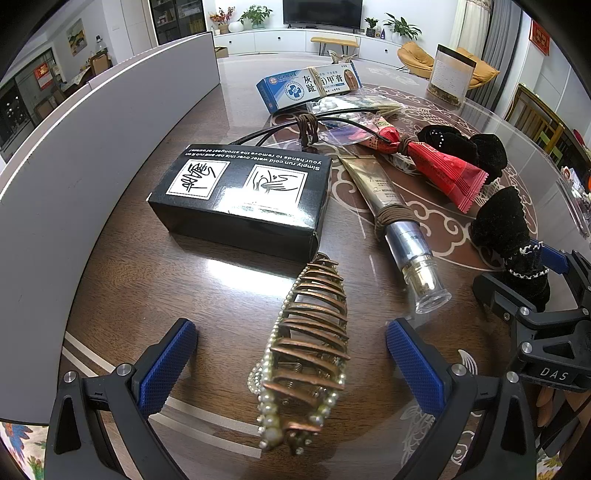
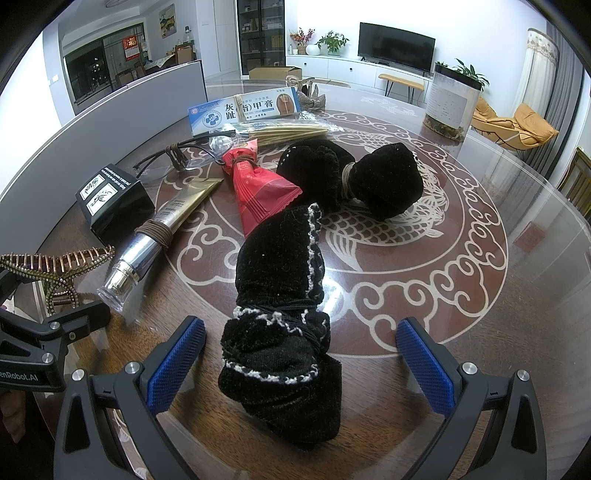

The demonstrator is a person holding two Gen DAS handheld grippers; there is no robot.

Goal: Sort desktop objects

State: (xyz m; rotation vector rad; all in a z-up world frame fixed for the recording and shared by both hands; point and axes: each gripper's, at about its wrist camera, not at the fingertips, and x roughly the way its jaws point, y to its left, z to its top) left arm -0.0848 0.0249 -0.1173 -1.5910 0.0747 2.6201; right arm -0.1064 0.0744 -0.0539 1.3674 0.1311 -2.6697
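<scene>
Low, close wrist views (shared table (image 1: 155, 295))

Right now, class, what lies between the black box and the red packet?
The gold cosmetic tube, wound with brown cord, lies between the black box and the red packet; both wrist views show it.

This is a home, an open living and dining room. A round table (image 2: 517, 229) of dark wood with a glass top and a pale fish-and-cloud inlay carries the clutter. Beyond its far edge a TV (image 2: 396, 47) stands on a long white cabinet (image 2: 354, 70), with potted plants (image 2: 332, 41) and a vase of flowers (image 2: 303, 38) on it. A small bench (image 2: 400, 79) stands before the cabinet, and orange lounge chairs (image 2: 517, 122) by a curtain (image 2: 537, 66) past the right edge. A glass-door bookcase (image 2: 260, 35), a framed painting (image 2: 167, 20) and wooden dining chairs (image 1: 535, 118) complete the domestic look.
</scene>
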